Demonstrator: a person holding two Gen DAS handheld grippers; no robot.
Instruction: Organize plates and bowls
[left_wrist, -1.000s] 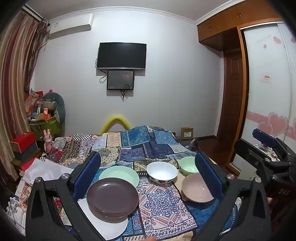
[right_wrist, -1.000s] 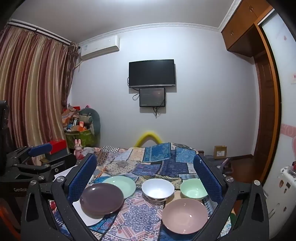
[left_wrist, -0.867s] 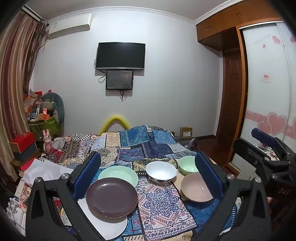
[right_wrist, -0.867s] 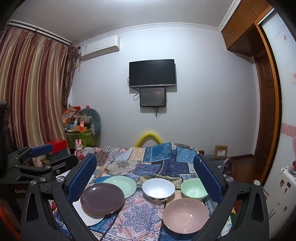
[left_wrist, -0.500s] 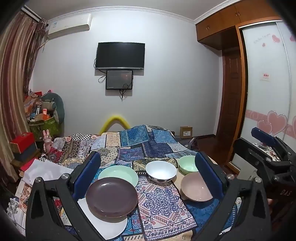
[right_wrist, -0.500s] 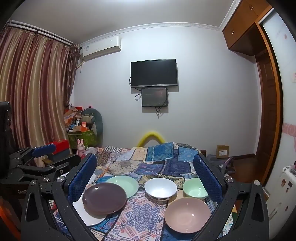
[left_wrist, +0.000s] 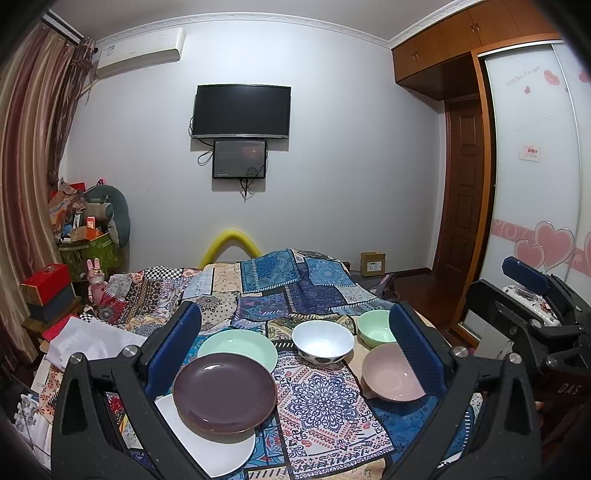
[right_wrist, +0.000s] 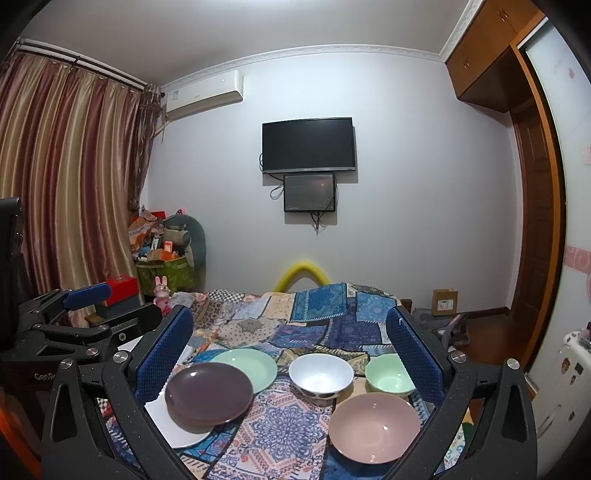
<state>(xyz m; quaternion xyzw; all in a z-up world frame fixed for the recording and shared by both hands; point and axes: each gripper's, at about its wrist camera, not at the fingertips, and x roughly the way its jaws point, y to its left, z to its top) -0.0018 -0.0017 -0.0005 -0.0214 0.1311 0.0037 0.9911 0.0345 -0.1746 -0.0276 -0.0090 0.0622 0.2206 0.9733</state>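
Note:
A brown plate (left_wrist: 225, 392) (right_wrist: 208, 392) rests on a white plate (left_wrist: 207, 446) (right_wrist: 177, 424) at the near left of the patchwork cloth. Behind it lies a green plate (left_wrist: 238, 350) (right_wrist: 245, 367). A white bowl (left_wrist: 322, 341) (right_wrist: 320, 374), a green bowl (left_wrist: 373, 328) (right_wrist: 388, 374) and a pink bowl (left_wrist: 391, 373) (right_wrist: 373, 426) stand to the right. My left gripper (left_wrist: 295, 354) is open and empty, above the dishes. My right gripper (right_wrist: 291, 365) is open and empty too.
The dishes sit on a patchwork cloth (left_wrist: 295, 295) (right_wrist: 280, 421) over a bed-like surface. A white cloth (left_wrist: 85, 343) and red boxes (left_wrist: 46, 284) lie left. A wardrobe (left_wrist: 535, 184) stands right, with a cardboard box (left_wrist: 373, 263) on the floor.
Both grippers have drifted slightly; the dishes sit a touch further right in the right wrist view. Nothing on the cloth has moved and both grippers stay open.

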